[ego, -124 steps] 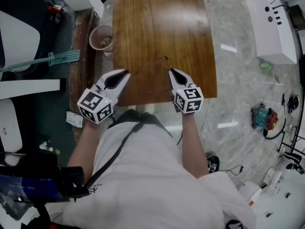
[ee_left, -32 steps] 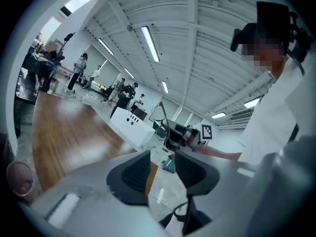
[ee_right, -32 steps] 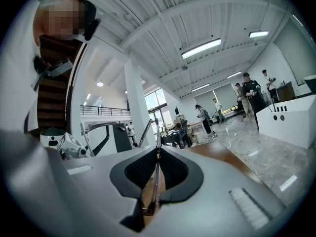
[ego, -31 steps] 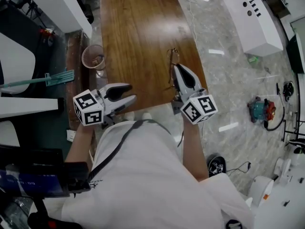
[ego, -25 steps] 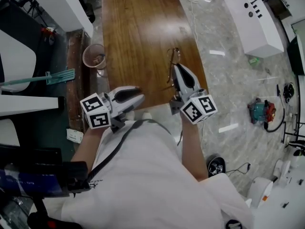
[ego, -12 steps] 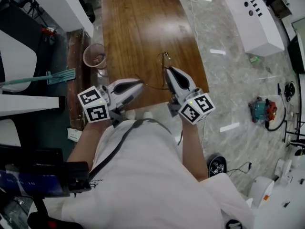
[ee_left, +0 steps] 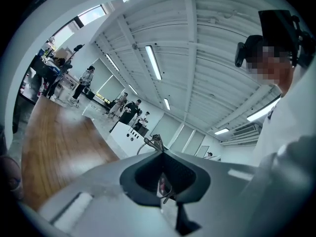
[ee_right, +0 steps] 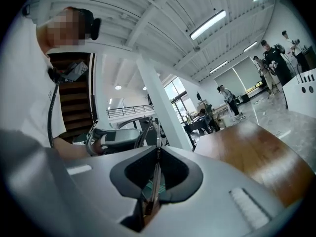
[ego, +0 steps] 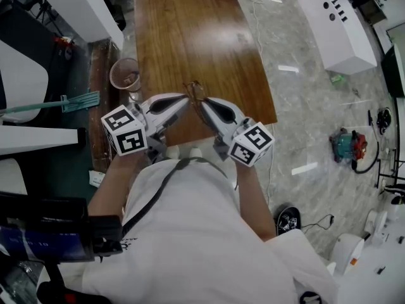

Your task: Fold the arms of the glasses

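Note:
Thin wire-framed glasses (ego: 195,91) hang over the near edge of the wooden table (ego: 190,30), held between both grippers. My left gripper (ego: 185,97) reaches in from the left and is shut on one thin arm of the glasses (ee_left: 155,142), whose wire pokes out past the jaw tips. From the right, my right gripper (ego: 204,104) is shut on the other part of the glasses (ee_right: 156,174), a thin bar running up between its jaws. The two gripper tips nearly meet. In the right gripper view my left gripper (ee_right: 118,138) shows just beyond the jaws.
A pink bin (ego: 124,75) stands on the floor left of the table, with a green broom (ego: 69,101) beyond it. A white cabinet (ego: 335,24) and a teal-and-red toy (ego: 347,147) are on the marble floor to the right.
My right gripper has carried the glasses left and toward my body. The left gripper moved right to meet them and its jaws went from open to shut on the glasses.

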The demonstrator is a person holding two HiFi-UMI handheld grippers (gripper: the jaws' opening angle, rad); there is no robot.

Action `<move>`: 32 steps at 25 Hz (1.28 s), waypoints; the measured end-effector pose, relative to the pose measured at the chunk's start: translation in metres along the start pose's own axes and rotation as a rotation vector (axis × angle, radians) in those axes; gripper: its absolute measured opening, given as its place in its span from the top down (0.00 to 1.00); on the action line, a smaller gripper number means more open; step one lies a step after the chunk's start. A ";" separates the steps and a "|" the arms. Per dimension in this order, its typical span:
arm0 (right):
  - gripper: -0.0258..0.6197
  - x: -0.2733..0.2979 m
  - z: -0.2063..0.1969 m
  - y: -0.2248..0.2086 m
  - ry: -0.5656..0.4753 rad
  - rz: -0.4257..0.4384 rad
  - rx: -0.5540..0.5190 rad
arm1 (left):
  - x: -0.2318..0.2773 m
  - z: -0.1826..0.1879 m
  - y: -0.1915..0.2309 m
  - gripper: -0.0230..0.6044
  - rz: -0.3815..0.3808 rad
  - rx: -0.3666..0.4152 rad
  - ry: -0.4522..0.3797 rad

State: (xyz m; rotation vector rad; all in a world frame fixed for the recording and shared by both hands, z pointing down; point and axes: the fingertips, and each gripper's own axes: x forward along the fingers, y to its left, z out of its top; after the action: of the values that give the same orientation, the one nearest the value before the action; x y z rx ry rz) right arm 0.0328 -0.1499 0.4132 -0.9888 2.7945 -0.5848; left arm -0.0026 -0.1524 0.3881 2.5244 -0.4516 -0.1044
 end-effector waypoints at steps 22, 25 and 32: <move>0.91 0.005 0.005 -0.004 -0.027 -0.015 0.043 | 0.014 -0.037 -0.022 0.95 -0.066 -0.047 0.059; 0.92 0.001 0.007 -0.001 -0.025 0.007 0.046 | 0.016 -0.035 -0.028 0.95 -0.088 -0.050 0.056; 0.91 0.002 -0.003 -0.013 0.010 -0.025 0.010 | 0.014 -0.040 -0.023 0.95 -0.063 -0.054 0.061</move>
State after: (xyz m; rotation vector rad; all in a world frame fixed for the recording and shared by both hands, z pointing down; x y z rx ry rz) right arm 0.0381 -0.1598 0.4217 -1.0234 2.7890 -0.6085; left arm 0.0245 -0.1182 0.4088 2.4814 -0.3406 -0.0628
